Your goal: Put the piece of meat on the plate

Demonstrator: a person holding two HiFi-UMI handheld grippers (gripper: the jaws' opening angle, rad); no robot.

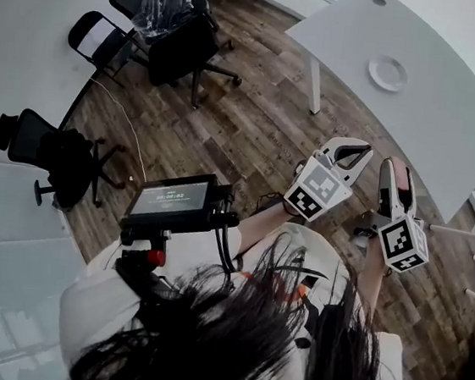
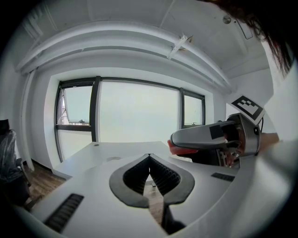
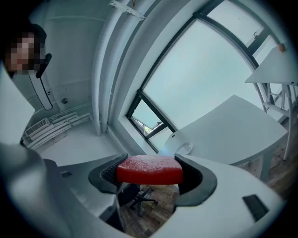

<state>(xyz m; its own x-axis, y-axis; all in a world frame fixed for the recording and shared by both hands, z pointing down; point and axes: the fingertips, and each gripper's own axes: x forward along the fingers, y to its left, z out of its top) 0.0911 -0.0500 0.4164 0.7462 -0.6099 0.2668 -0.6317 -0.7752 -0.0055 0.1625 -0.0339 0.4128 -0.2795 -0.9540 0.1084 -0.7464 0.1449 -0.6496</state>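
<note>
Carry step: my right tool [image 1: 399,176] pinches the piece of meat [image 3: 149,170] aloft, well apart from the plate [image 1: 388,73] on the desk [image 1: 438,114]. My left tool [image 2: 149,158] is pressed together, empty. Next, I judge, I must reach over the plate, lower, release.

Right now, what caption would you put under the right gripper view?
Right gripper clamps a red piece of meat above the floor, with the white table and its plate beyond.

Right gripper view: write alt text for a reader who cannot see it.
The right gripper is shut on a red piece of meat, held level between its jaws. Beyond it, a white table bears a white plate, before a large window.
</note>
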